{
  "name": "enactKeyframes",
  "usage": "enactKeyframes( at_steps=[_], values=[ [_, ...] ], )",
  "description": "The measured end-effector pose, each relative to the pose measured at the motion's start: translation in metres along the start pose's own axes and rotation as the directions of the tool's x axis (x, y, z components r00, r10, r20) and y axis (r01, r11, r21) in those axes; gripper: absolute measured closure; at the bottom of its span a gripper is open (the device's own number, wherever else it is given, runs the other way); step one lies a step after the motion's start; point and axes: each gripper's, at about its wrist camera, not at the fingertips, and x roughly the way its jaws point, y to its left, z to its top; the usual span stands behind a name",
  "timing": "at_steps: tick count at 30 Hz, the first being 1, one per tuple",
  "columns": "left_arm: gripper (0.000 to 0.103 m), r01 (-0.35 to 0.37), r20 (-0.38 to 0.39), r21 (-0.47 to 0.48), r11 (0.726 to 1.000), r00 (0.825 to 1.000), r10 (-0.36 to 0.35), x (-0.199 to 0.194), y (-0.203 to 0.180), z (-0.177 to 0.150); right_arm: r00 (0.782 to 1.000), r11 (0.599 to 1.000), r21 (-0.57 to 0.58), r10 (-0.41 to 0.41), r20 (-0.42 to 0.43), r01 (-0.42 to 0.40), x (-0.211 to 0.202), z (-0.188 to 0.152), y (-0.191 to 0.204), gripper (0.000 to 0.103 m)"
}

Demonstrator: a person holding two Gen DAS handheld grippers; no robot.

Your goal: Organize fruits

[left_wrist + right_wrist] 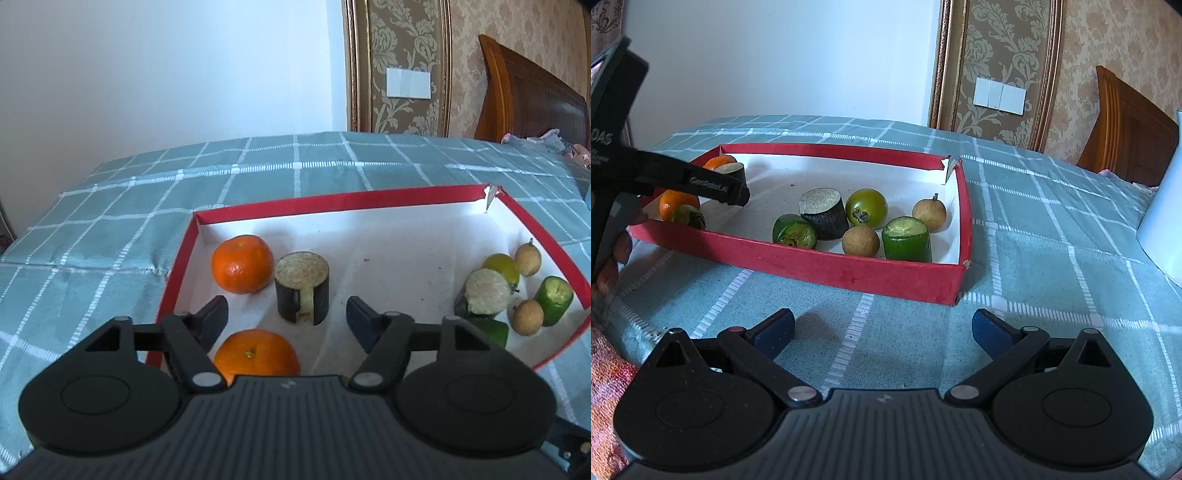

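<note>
Orange mandarin (256,355) sat low centre between my released left gripper (287,310); I judged squeezing gently best.

This is a bedroom in a home. Ahead of the left gripper (287,314) stretches a bed (258,177) covered in a teal checked blanket (1052,229). Beyond it to the right rises a carved wooden headboard (535,99). Further ahead, ornate damask wallpaper (402,48) sits inside a gilded frame (352,66) and carries a white switch panel (408,84), beside a plain white wall (166,74).
</note>
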Motion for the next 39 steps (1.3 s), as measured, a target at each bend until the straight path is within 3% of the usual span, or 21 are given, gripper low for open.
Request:
enactKeyframes(
  at_steps=[6,23,27,31,39],
  values=[
    [0.016,-0.023,0.045,0.01,1.0,0.999,0.022,-0.023,0.0,-0.007,1.0,1.0,0.01,0.006,-0.004,-0.006,0.0,0.0,-0.001,0.0],
    [0.0,-0.009,0.1,-0.056,0.998,0.995,0.015,-0.103,0.002,-0.038,1.0,0.999,0.041,0.022,-0.015,-0.021,0.0,0.001,-0.004,0.0],
    [0.0,-0.015,0.105,-0.056,0.998,0.994,0.021,-0.119,0.002,-0.05,1.0,1.0,0.028,0.014,-0.009,-0.014,-0.008,-0.001,0.004,0.0],
    [0.0,-0.031,0.098,-0.082,0.996,0.994,0.039,-0.13,0.005,-0.058,0.998,0.994,0.096,0.057,0.008,-0.057,-0.022,-0.003,0.008,0.0],
    [0.0,-0.063,0.107,-0.125,0.99,0.991,0.076,-0.143,0.017,-0.065,1.0,0.984,0.175,0.025,0.015,-0.027,-0.033,-0.004,0.02,0.0]
  ],
)
